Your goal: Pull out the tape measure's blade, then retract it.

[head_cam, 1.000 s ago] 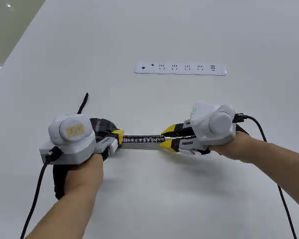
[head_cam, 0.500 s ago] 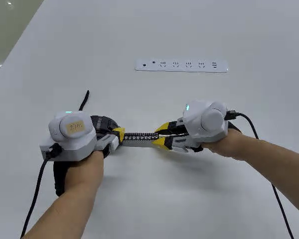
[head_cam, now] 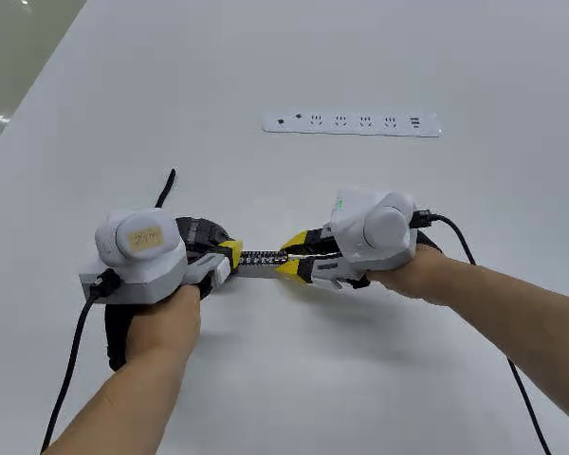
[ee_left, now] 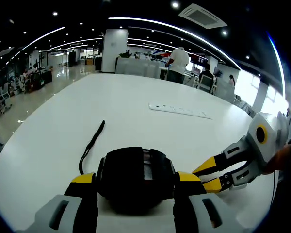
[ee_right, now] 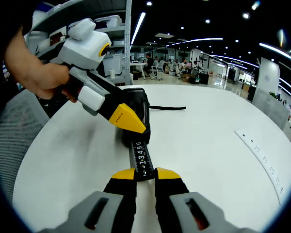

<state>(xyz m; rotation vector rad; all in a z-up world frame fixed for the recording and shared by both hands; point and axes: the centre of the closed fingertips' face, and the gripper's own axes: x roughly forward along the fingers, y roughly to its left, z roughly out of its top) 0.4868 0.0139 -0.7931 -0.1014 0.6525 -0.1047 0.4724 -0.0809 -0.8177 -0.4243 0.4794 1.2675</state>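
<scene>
The tape measure (head_cam: 201, 237), a black rounded case, sat on the white table (head_cam: 360, 379). A short length of its blade (head_cam: 263, 258) was drawn out flat over the tabletop, away from the case; the right gripper view showed printed numerals along it.

The left gripper (head_cam: 224, 259) held the case, one yellow-tipped jaw pressed against each side of it. In the left gripper view the case sat squarely between those jaws. The right gripper (head_cam: 291, 256) lay just beside the case at the blade's outer end. Its jaws were drawn narrow and pinched on the blade, which passed between the yellow tips in the right gripper view.

A thin black strap (head_cam: 166, 188) ran out from the far side of the case and lay loose on the table. A person's hand (head_cam: 161, 327) gripped the left gripper's handle on the near side of the case, and another hand (head_cam: 408, 275) held the right gripper beyond the blade's end. A black cable (head_cam: 71, 365) trailed back from the left gripper.

Well beyond the case, toward the far part of the table, lay a long white power strip (head_cam: 351, 122).
</scene>
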